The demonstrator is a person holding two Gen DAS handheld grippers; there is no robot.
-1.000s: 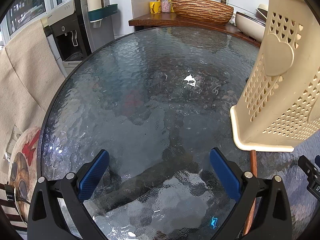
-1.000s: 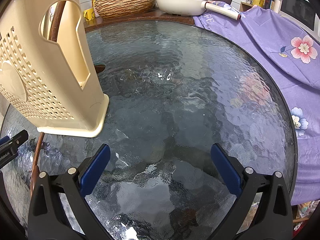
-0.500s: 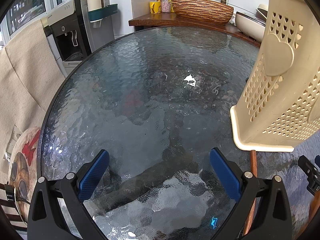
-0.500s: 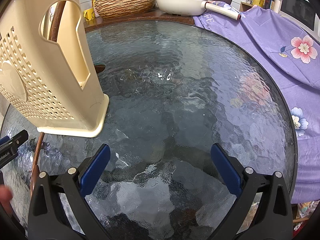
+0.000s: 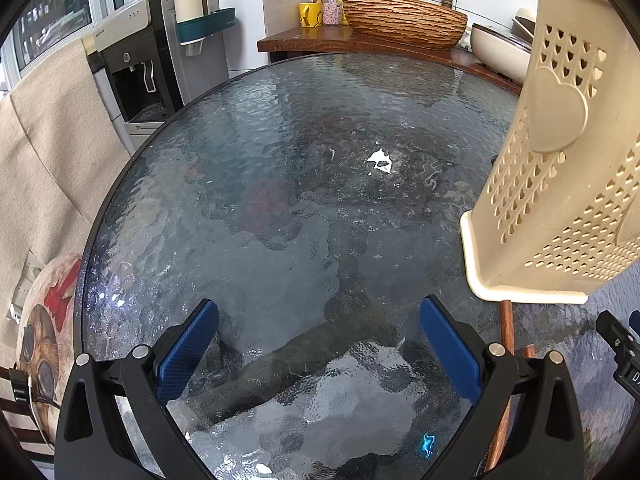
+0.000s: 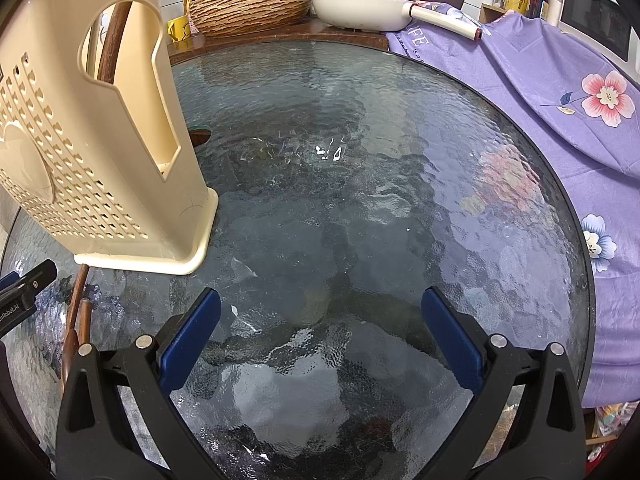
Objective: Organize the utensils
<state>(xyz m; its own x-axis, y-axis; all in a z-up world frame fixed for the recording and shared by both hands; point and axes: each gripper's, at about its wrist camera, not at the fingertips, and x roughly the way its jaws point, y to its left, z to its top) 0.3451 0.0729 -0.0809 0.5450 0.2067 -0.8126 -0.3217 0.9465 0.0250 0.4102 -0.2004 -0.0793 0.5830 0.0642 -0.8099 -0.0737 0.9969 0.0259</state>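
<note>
Left gripper (image 5: 320,348) and right gripper (image 6: 320,344) fingers both spread, holding nothing, above the glass desk (image 5: 280,200) flanking the cream utensil holder (image 6: 100,152) (wooden utensils (image 6: 76,320) beside it).

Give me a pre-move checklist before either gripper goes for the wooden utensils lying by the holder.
1. Left gripper open and empty: ok.
2. Right gripper open and empty: ok.
3. Cream utensil holder upright on the glass table: ok.
4. Wooden utensils on the table in front of the holder, free to grasp: ok.
5. Room in the holder, where a wooden handle already stands: cannot tell.
6. Whether the utensils are spoons or chopsticks: cannot tell.
</note>
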